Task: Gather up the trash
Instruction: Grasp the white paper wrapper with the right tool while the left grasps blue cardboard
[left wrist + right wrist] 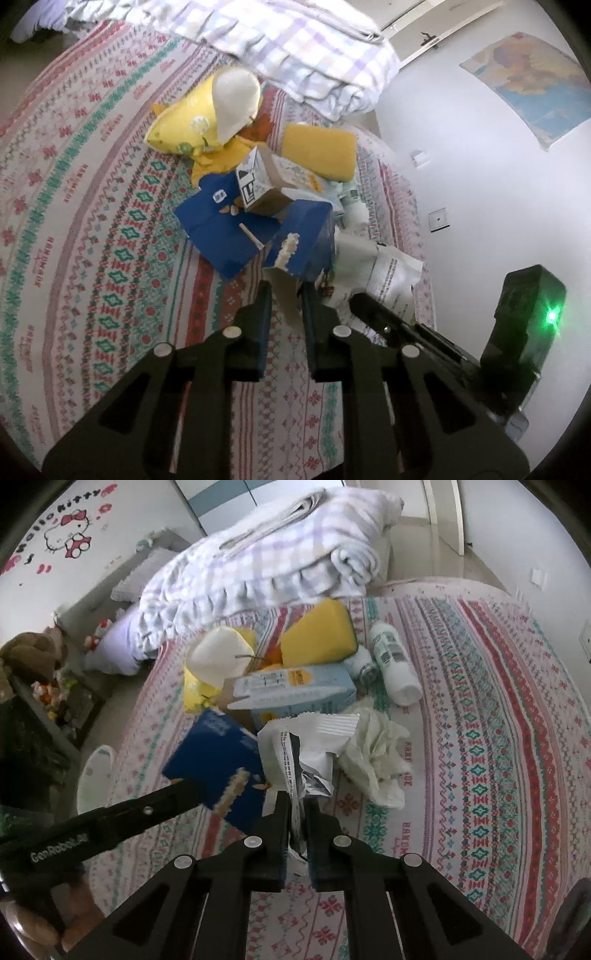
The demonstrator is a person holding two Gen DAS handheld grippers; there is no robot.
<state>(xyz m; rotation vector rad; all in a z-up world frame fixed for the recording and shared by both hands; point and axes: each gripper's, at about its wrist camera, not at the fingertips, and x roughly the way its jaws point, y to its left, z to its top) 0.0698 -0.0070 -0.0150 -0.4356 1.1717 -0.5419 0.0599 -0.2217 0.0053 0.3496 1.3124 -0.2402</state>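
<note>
Where the patterned bedspread meets the wall, a heap of rubbish lies in the middle of the bed, and both grippers are down at its near edge. The left gripper has its jaws drawn nearly together on a beige flap at the torn corner of the blue box; the flap sits between the fingers, and the pads appear to press it. The right gripper is closed tight on the white printed wrapper, a strip of which runs down between its fingers. The wrapper lies just beside the blue box, touching it, with crumpled tissue against its other side. Behind these rest a pale blue carton, a yellow sponge, a yellow bag with a white cap-shaped piece on top, and a white bottle lying flat. A checked quilt is bunched at the far end of the bed. Both views are somewhat blurred.
</note>
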